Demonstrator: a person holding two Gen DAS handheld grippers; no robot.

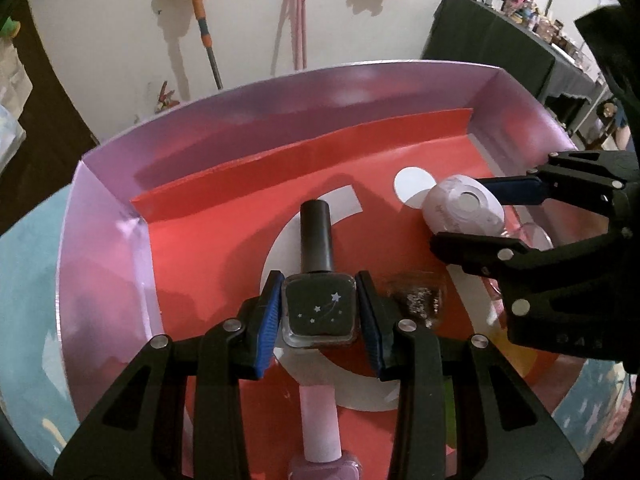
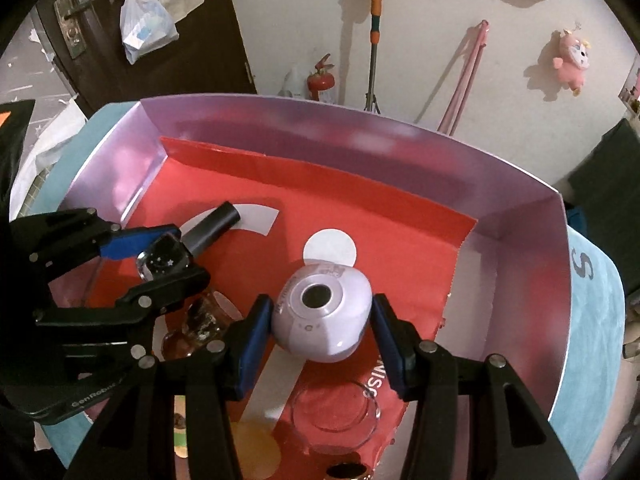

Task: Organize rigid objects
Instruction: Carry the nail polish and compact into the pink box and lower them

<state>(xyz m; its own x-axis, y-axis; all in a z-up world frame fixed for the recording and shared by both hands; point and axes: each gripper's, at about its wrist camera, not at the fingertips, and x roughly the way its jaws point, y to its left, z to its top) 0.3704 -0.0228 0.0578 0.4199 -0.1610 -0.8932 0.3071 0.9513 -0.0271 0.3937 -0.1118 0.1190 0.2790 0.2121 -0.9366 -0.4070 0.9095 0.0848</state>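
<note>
Landmark: lilac-walled box (image 1: 104,240) with a red paper liner; all places below are given relative to it.
Left gripper (image 1: 319,312): inside the box, low over the liner near its middle; jaws closed in on the dark nail polish bottle (image 1: 319,308), blue pads pressing the square glass body on both sides.
Dark nail polish bottle: lies flat, black cap pointing toward the far wall of the box; whether it rests on the liner or is just lifted, cannot tell.
Right gripper (image 2: 320,328): inside the box, toward its right wall; jaws stand apart, straddling the round lilac jar (image 2: 322,312), small gaps visible at both pads, so no grip yet.
Round lilac jar: sits on the liner beside a white printed circle, dark hole in its top face.
Other contents: a glitter polish bottle (image 1: 418,300) just beside the dark one; a pink polish bottle (image 1: 322,436) and a clear glass cup (image 2: 334,420) nearer the box's front edge.
Step in hand (judgement): both items are being positioned within the box, left one held, right one either being approached or just set down.
Next move calls for (judgement): right jaws to close squarely on the jar's curved sides without squeezing it out; left to carry or place the bottle clear of the glitter bottle.
</note>
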